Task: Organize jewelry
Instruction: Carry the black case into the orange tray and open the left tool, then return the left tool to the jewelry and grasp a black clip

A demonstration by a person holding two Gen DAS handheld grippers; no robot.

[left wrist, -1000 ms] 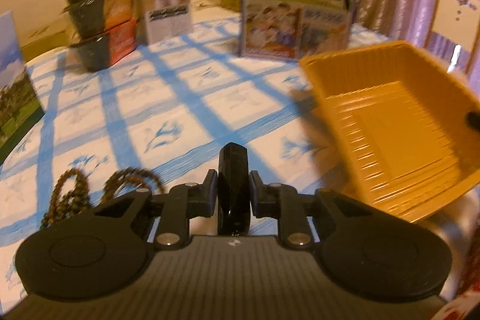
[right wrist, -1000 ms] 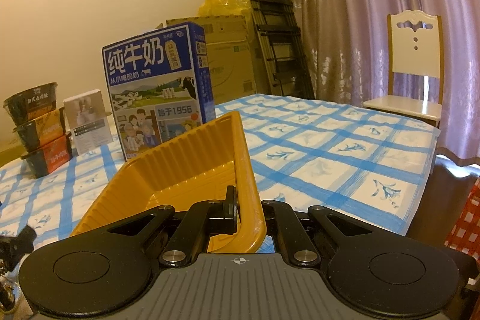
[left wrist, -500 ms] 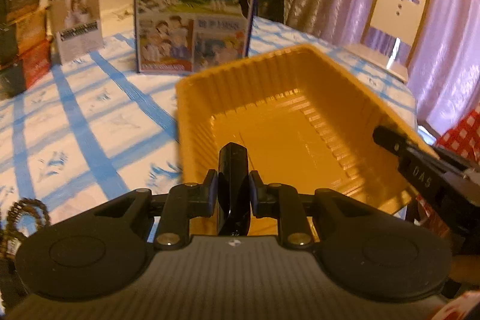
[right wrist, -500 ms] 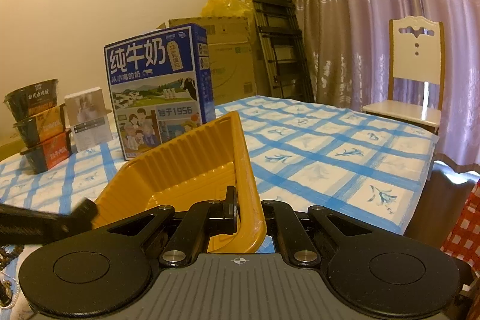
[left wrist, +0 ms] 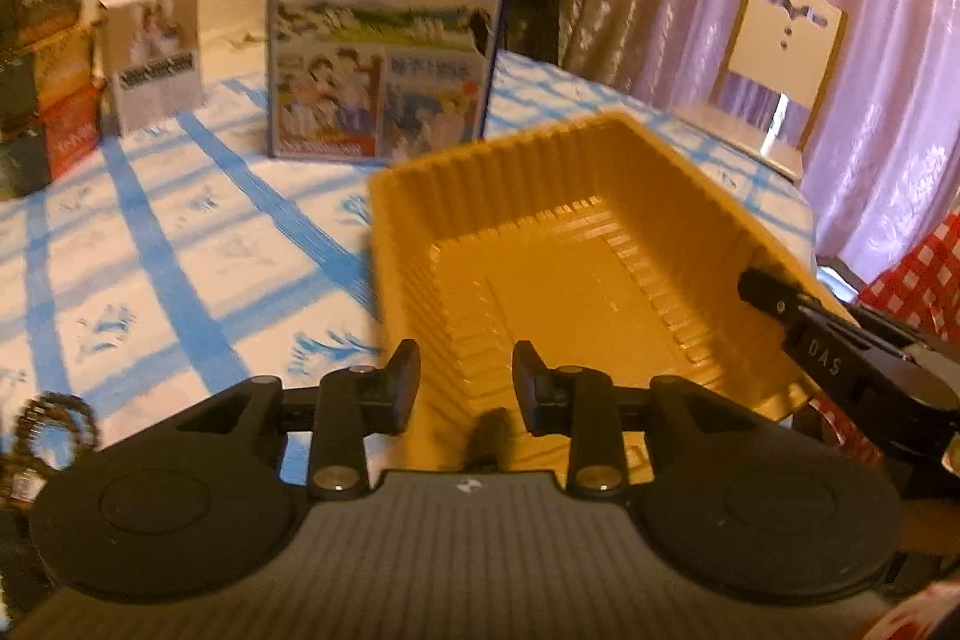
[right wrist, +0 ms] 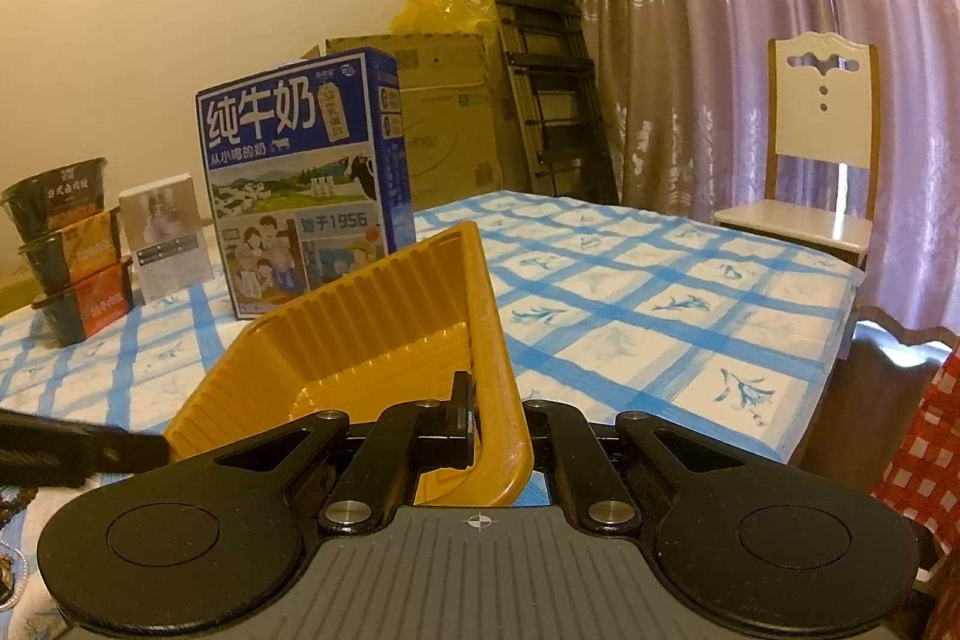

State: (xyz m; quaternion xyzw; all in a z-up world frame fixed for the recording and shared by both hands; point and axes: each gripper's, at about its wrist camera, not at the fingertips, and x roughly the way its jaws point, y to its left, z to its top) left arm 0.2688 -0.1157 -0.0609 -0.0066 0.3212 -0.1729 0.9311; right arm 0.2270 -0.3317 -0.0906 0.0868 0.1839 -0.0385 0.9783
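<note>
Gripping yellow tray [right wrist: 384, 340] rim: right tool [right wrist: 501, 424] | left tool [left wrist: 465, 388] parted

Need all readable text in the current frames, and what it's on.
"纯牛奶" – milk box, top.
"从小喝的奶" – milk box, under the title.
"始于1956" – milk box, lower front panel.
"DAS" – right claw finger, seen in the left wrist view.
Stacked bowls: labels too small to read.
White box: print blurred.
Cardboard carton: markings unreadable.
Yellow tray: no text.
</note>
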